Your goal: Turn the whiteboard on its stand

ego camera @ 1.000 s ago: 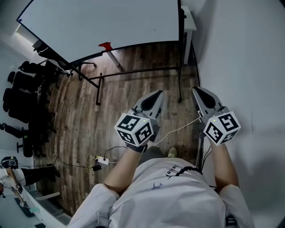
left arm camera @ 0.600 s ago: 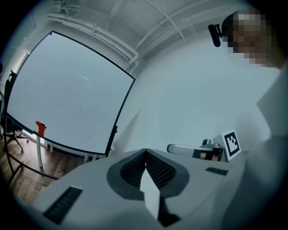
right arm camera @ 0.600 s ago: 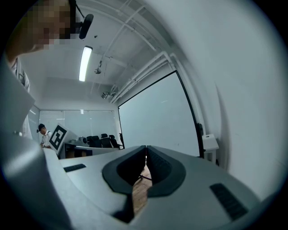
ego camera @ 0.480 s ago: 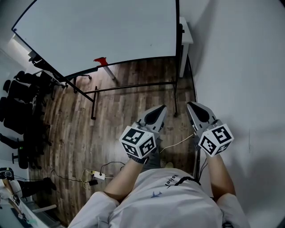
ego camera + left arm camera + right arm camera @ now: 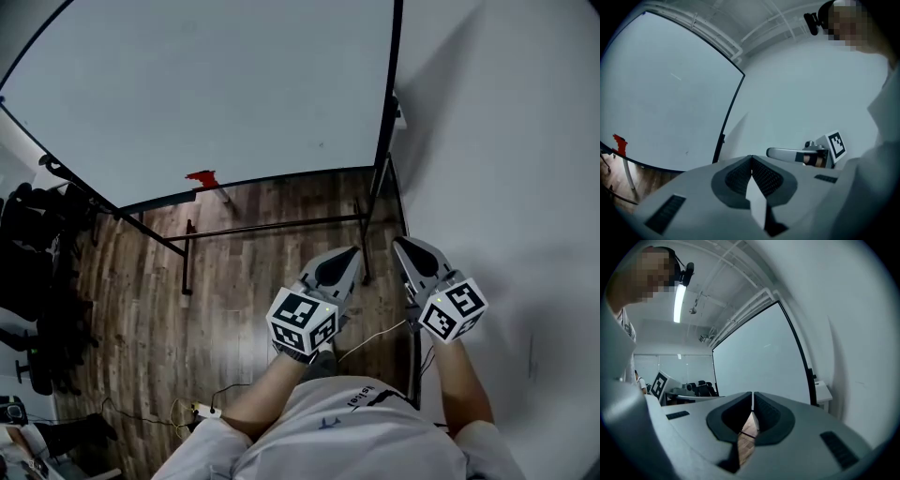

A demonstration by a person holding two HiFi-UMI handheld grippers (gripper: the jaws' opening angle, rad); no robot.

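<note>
Wood floor (image 5: pixel 141 300), wall (image 5: pixel 506 141) rt. L gripper (image 5: pixel 349 255) & R gripper (image 5: pixel 403 246) closed on nothing, clear of board (image 5: pixel 206 94); turn not begun.

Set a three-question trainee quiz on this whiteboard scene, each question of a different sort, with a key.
1. True or false: the left tool is clamped on the frame of the whiteboard.
2. Multiple choice: the small red thing sits at the whiteboard's A) bottom edge, B) top edge, C) right-hand post.
3. Fill in: the left tool and the right tool each have their jaws ____, with nothing between them.

Key: 1 false (it hangs above the wood floor, short of the board); 2 A; 3 shut.
</note>
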